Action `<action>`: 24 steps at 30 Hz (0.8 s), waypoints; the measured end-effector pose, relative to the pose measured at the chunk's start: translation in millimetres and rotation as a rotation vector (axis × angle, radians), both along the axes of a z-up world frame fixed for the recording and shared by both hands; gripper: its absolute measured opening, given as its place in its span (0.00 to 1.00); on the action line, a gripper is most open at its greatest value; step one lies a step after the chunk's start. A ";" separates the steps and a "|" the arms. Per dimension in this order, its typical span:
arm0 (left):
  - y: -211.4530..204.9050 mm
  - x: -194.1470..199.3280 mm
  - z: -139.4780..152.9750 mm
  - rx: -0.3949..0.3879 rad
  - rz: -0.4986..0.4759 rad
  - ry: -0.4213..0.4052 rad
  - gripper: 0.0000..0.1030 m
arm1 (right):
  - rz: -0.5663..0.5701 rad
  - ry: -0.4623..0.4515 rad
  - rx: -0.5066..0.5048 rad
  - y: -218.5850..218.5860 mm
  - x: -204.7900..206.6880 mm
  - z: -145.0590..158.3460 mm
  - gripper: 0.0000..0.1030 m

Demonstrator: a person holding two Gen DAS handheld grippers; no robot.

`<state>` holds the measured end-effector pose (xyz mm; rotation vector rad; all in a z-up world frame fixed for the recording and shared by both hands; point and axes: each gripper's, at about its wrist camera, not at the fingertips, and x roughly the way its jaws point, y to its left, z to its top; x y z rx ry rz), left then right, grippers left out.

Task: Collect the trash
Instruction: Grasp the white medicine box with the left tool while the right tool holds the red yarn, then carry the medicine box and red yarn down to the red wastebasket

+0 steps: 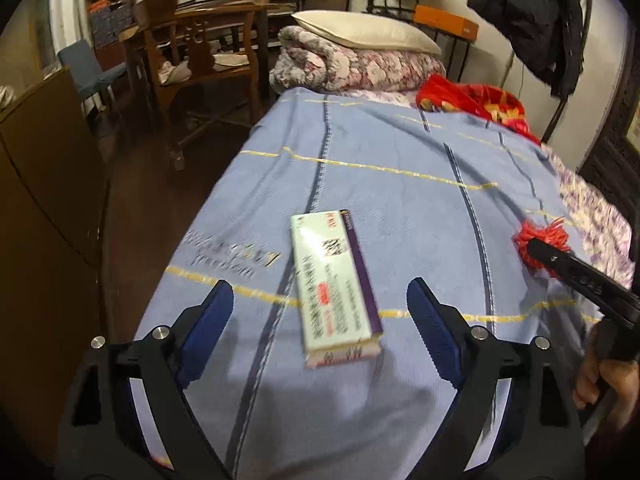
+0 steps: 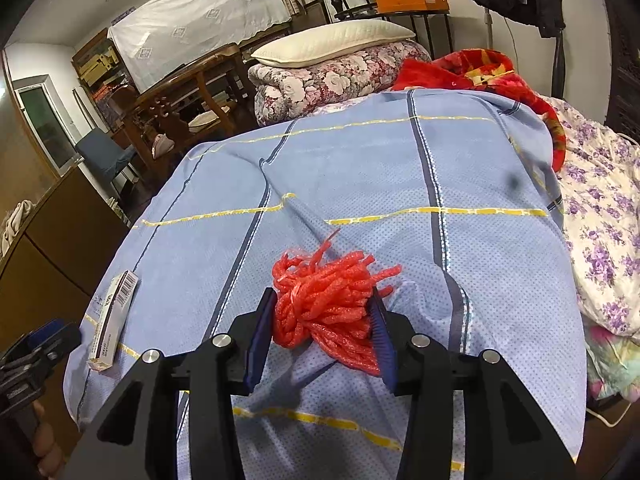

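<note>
The right gripper has its jaws clamped on the springy, light red foam-net bundle mid-bed; the left gripper, jaws wide, straddles the stiff white-and-purple cardboard box near the bed's left edge, best taken across its long sides.

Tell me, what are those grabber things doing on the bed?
A person is picking up trash from a bed covered with a blue blanket. The right gripper is squeezed around a bunch of red foam netting. The left gripper is wide open, its fingers on either side of a long white and purple cardboard box lying flat on the blanket, but it has not grabbed the box yet.
</note>
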<state>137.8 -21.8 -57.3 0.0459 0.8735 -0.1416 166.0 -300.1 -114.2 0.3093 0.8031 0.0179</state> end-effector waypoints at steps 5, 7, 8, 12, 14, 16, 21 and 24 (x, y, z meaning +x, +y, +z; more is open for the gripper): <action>-5.9 28.1 -29.4 0.017 0.004 0.083 0.56 | 0.001 -0.002 0.020 -2.3 0.3 -0.4 0.44; -1.1 29.1 -31.3 -0.001 0.006 0.087 0.43 | 0.000 -0.003 0.020 -2.7 0.3 -0.3 0.44; 1.4 27.0 -28.2 -0.012 0.000 0.079 0.43 | -0.001 -0.003 0.021 -3.0 0.2 -0.2 0.43; 15.5 7.0 -2.0 -0.048 0.001 0.012 0.43 | 0.003 -0.015 0.027 -3.9 -0.8 1.1 0.39; 25.8 -7.7 14.5 -0.056 0.010 -0.024 0.43 | 0.004 -0.045 0.018 -2.9 -5.6 4.8 0.37; 33.9 -19.2 27.8 -0.054 0.018 -0.051 0.43 | 0.002 -0.110 -0.017 3.2 -18.8 14.6 0.37; 69.7 -58.0 60.2 -0.029 0.056 -0.121 0.43 | 0.063 -0.141 0.030 21.3 -45.9 23.2 0.36; 95.4 -83.1 71.4 -0.025 0.098 -0.141 0.43 | 0.108 -0.164 0.039 36.7 -63.1 35.2 0.36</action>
